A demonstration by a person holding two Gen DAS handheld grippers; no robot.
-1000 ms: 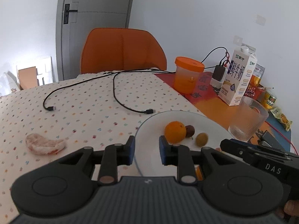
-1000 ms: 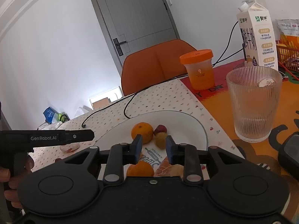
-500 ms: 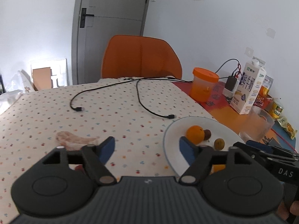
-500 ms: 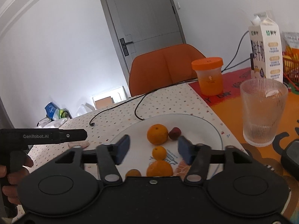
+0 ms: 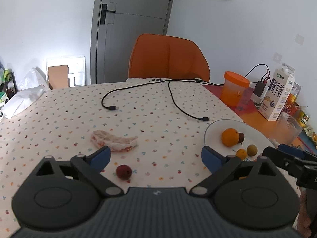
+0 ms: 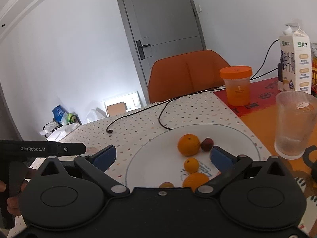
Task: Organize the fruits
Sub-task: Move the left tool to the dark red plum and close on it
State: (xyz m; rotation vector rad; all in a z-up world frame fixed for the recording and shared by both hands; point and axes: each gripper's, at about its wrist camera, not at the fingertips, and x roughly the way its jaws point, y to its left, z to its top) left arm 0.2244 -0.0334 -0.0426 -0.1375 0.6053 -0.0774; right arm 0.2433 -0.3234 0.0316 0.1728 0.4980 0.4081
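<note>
A dotted cloth covers the bench. Both jaws have just been opened wide: left hand-held gripper empty above a loose red fruit; right hand-held gripper empty over the plate of oranges. Collection is judged incomplete.

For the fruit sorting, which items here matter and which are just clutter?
Job items: white plate, large orange, small orange, red fruit on the cloth, peeled pomelo segment.

Clutter: black cables, milk carton, ribbed glass, orange-lidded jar.
</note>
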